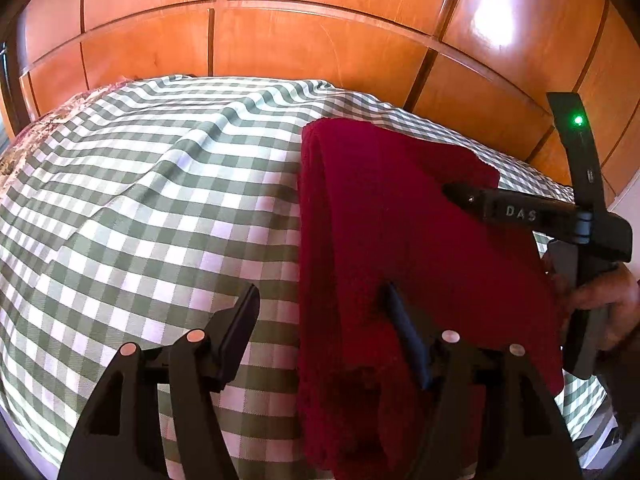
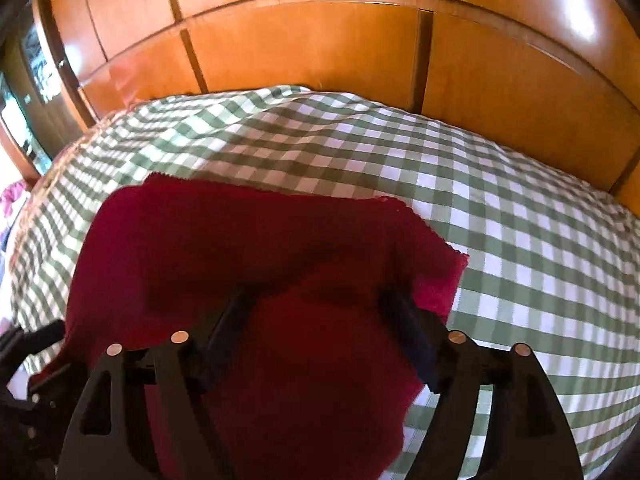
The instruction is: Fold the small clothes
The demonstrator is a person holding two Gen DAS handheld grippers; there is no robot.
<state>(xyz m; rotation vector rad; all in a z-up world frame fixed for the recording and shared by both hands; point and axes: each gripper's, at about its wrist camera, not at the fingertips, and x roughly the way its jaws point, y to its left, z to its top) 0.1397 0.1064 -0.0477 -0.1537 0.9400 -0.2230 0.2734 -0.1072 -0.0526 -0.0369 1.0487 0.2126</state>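
A dark red folded cloth (image 1: 400,240) lies on the green and white checked bedsheet (image 1: 160,200). My left gripper (image 1: 320,304) is open and straddles the cloth's left edge, one finger over the sheet and the other over the red fabric. In the right wrist view the same red cloth (image 2: 240,240) fills the middle. My right gripper (image 2: 316,308) stands open just over it, both fingers above the fabric and nothing pinched. One of its fingers (image 1: 500,208) reaches in over the cloth from the right in the left wrist view.
Orange wooden wardrobe panels (image 1: 320,40) rise behind the bed. A person's hand (image 1: 604,304) holds the right tool at the bed's right edge. The checked sheet (image 2: 520,240) spreads wide to the right of the cloth. Part of the left tool (image 2: 24,364) shows low left.
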